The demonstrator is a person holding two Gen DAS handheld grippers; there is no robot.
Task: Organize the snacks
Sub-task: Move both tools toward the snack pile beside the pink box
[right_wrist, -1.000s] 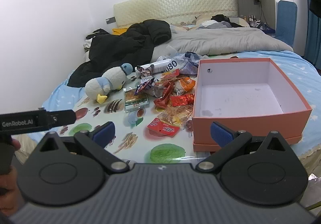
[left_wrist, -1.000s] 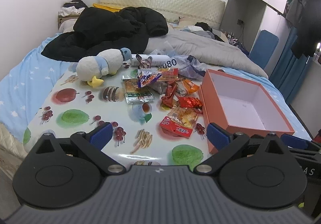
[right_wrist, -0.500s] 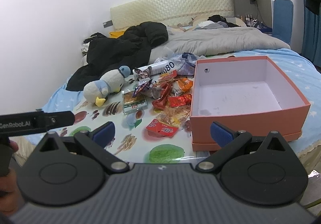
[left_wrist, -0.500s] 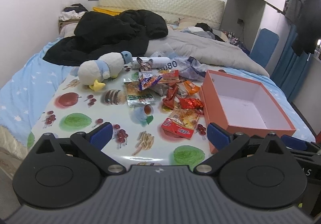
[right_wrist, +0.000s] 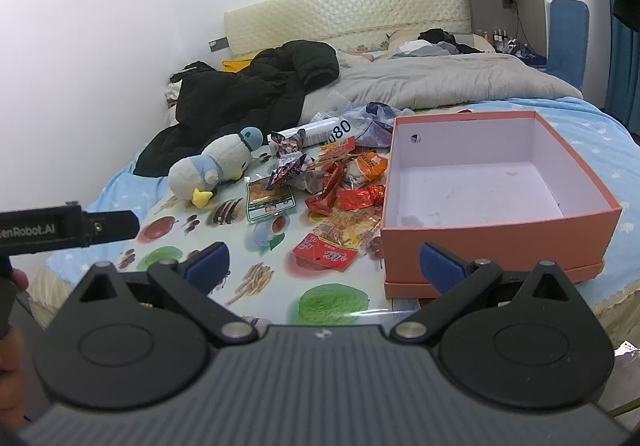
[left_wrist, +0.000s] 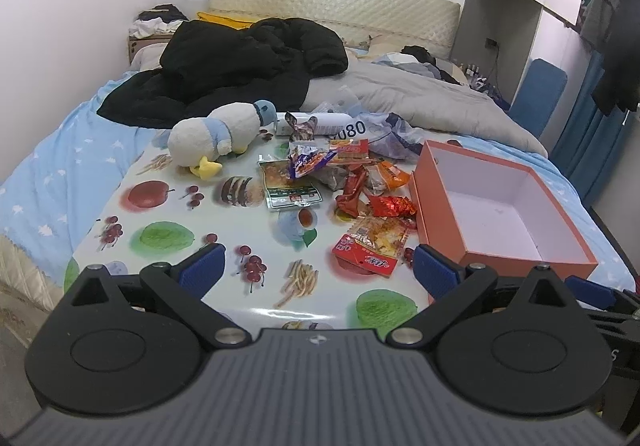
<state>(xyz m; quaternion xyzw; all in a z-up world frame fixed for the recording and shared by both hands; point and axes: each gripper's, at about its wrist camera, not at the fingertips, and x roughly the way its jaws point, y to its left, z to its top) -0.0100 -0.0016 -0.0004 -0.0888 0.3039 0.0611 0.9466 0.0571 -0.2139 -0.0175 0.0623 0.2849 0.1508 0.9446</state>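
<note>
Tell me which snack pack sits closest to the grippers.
The flat red-edged pack with a clear window showing orange-yellow snacks, lying beside the orange box. Every other wrapper in the pile lies farther back, toward the plush penguin.

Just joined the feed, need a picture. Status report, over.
Both claws, left and right, open, empty. Snack packets loose beside the empty orange box. Plush penguin beside pile, not blocking.

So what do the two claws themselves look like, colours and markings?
Both the left claw and the right claw have a ribbed dark grey body, black rounded linkage arms with silver pivot bolts, and blue textured fingertips. White GenRobot.AI lettering marks the left one's side.
</note>
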